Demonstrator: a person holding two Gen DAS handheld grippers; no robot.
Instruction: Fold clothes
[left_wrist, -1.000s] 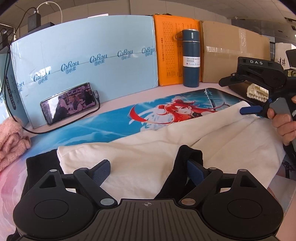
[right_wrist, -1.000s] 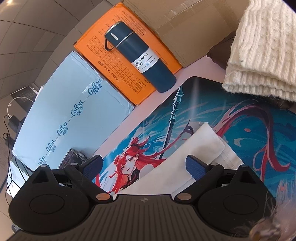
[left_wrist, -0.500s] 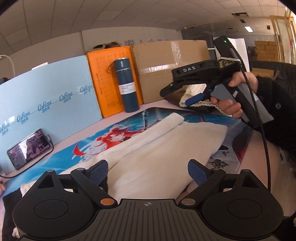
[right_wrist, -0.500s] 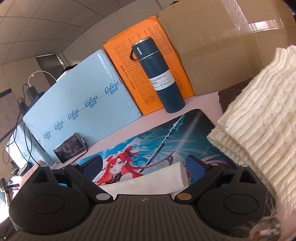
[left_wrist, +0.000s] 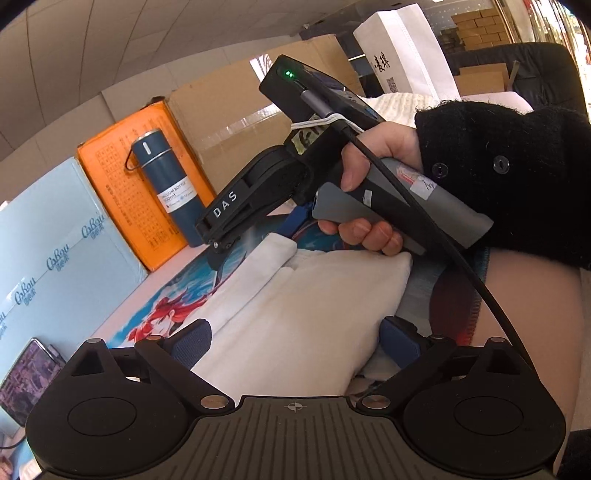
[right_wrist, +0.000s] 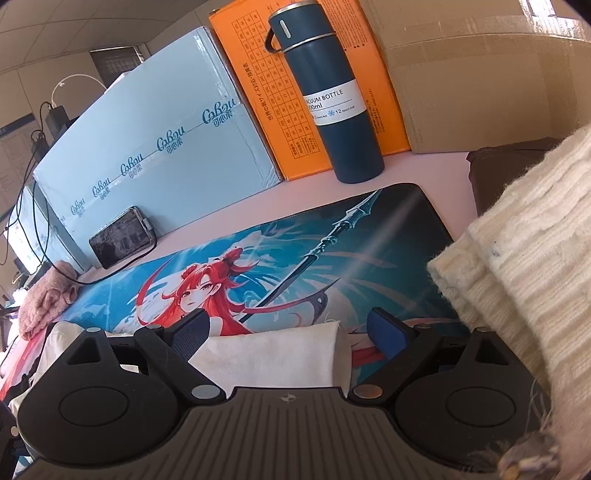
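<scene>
our left hand-held gripper (left_wrist: 295, 341) has just been opening and stands released over the folded white garment (left_wrist: 303, 306); our right hand-held gripper (right_wrist: 288, 332), just closing a little, is released too, the garment's end between its fingers on the table's printed mat (right_wrist: 295, 236).

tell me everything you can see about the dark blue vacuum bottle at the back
The dark blue cylindrical vacuum bottle looks like matte-painted metal, with a silver ring below its cap, a small pale slot mark and a loop handle at the cap. A white label band reads "VACUUM BOTTLE 500ml". It stands upright and closed on the pale pink tabletop, just behind the illustrated desk mat, right in front of the orange box; whether they touch is unclear. Neither gripper touches it.
</scene>
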